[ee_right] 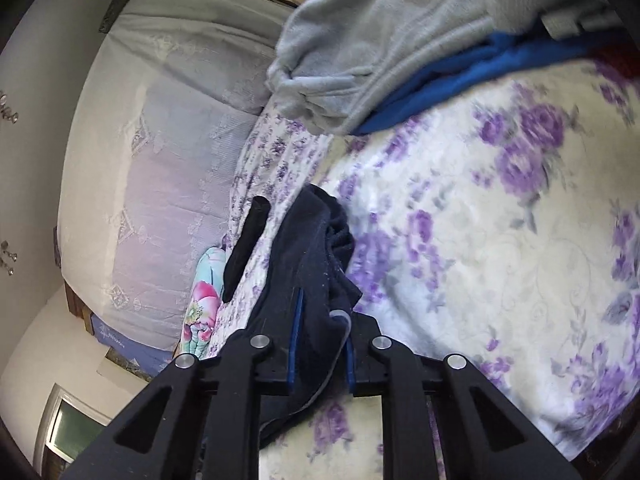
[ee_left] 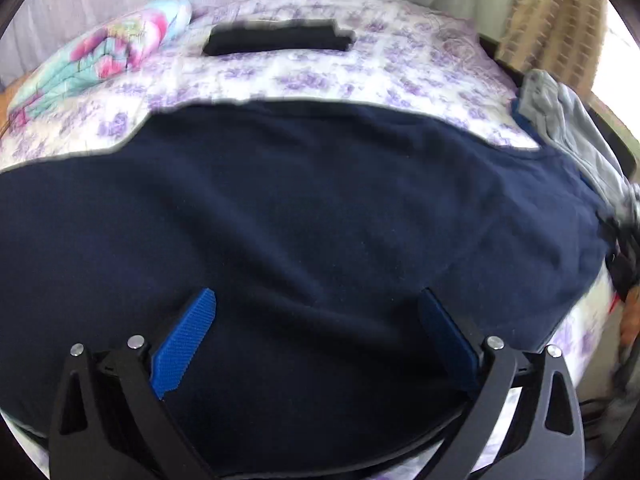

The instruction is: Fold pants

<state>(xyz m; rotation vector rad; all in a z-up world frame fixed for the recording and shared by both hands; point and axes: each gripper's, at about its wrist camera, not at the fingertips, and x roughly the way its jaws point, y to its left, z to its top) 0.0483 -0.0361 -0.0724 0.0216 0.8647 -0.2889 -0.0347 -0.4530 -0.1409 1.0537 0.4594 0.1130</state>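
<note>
Right tongs [ee_right: 320,344] clenched on a bunched edge of the navy pants [ee_left: 304,208]. Left tongs [ee_left: 316,344] released above them. Soft, limp cloth; best gripped at hems or waistband

Left tongs [ee_left: 316,320] gape over navy pants [ee_left: 304,208] on floral bedspread [ee_left: 320,76].

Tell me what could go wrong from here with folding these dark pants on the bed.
1. The right gripper pinches only a bunched edge of the navy pants; lifting may let layers slip out or fold crooked.
2. The left gripper is open over the wrinkled cloth, so those creases may get folded in.
3. The grey garment lies close by and could get dragged along.
</note>
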